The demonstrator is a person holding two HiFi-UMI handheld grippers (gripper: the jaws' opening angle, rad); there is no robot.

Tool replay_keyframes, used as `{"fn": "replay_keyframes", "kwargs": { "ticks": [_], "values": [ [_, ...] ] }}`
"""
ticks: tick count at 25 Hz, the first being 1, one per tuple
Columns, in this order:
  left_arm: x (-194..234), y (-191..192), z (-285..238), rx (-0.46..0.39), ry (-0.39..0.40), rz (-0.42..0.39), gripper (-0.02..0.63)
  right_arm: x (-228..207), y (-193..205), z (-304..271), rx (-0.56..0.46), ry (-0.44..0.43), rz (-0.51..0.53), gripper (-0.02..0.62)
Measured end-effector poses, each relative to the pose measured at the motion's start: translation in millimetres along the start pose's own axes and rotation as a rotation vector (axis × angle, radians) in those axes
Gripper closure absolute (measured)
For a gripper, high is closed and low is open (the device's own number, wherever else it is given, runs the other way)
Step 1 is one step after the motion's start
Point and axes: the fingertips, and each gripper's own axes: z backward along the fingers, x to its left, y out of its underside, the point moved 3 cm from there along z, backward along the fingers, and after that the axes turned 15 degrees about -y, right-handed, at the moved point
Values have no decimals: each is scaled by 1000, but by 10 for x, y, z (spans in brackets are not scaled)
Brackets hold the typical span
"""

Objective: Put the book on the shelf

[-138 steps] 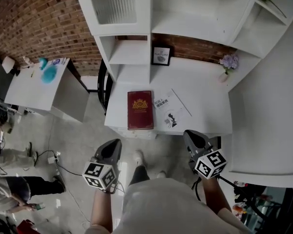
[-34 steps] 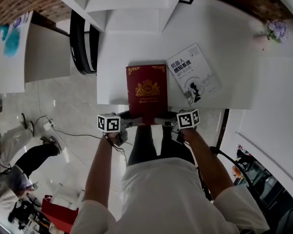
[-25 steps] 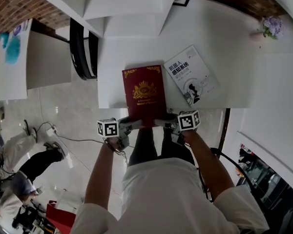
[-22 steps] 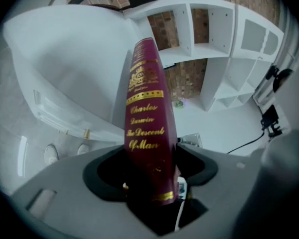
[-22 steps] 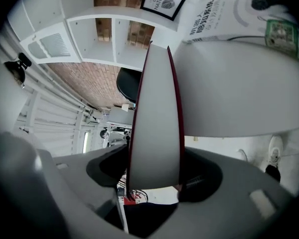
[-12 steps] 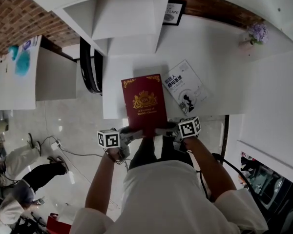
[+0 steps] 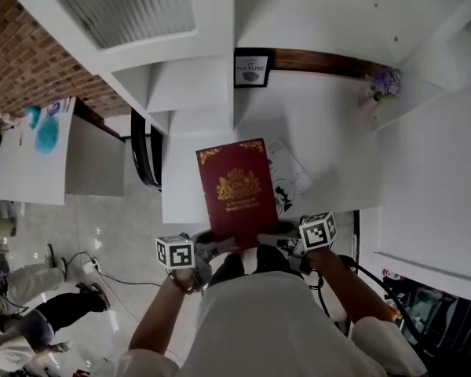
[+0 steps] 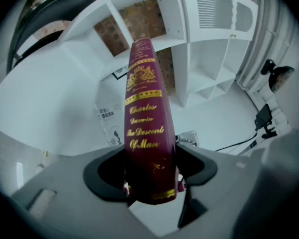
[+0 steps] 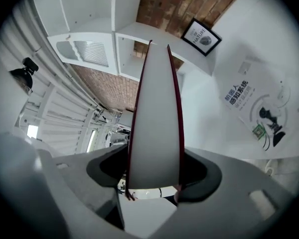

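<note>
I hold a dark red hardback book (image 7: 237,188) with gold lettering up off the white desk (image 7: 330,144), one gripper on each near corner. The left gripper (image 7: 213,244) is shut on the spine side. In the left gripper view the gold-lettered spine (image 8: 148,128) stands between the jaws of the left gripper (image 8: 150,172). The right gripper (image 7: 279,242) is shut on the page side. In the right gripper view the white page edge (image 9: 156,123) fills the jaws of the right gripper (image 9: 154,172). The white shelf unit (image 7: 184,89) rises behind the desk.
A white paperback (image 7: 289,181) lies on the desk, partly hidden under the red book. At the desk's back stand a framed picture (image 7: 253,67) and purple flowers (image 7: 384,82). A black chair (image 7: 145,151) and a side table (image 7: 43,151) are at the left. People sit on the floor at lower left.
Both grippers have risen together with the red book, lifting it off the desk; it now looks larger and covers more of the white paperback.
</note>
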Motion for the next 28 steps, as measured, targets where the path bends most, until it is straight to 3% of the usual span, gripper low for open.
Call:
{"fn": "replay_keyframes", "kwargs": {
  "ticks": [6, 12, 18, 28],
  "values": [
    [-757, -419, 5, -34, 58, -75, 290, 592, -407, 364, -77, -11, 54, 299],
    [-1463, -789, 71, -50, 118, -88, 301, 1158, -797, 647, -144, -47, 73, 299],
    [-1910, -1157, 144, -83, 102, -151, 304, 1559, -1172, 803, -142, -75, 129, 299],
    [-2560, -1669, 143, -148, 117, -166, 316, 1982, -1783, 1100, -106, -114, 198, 299]
  ]
}}
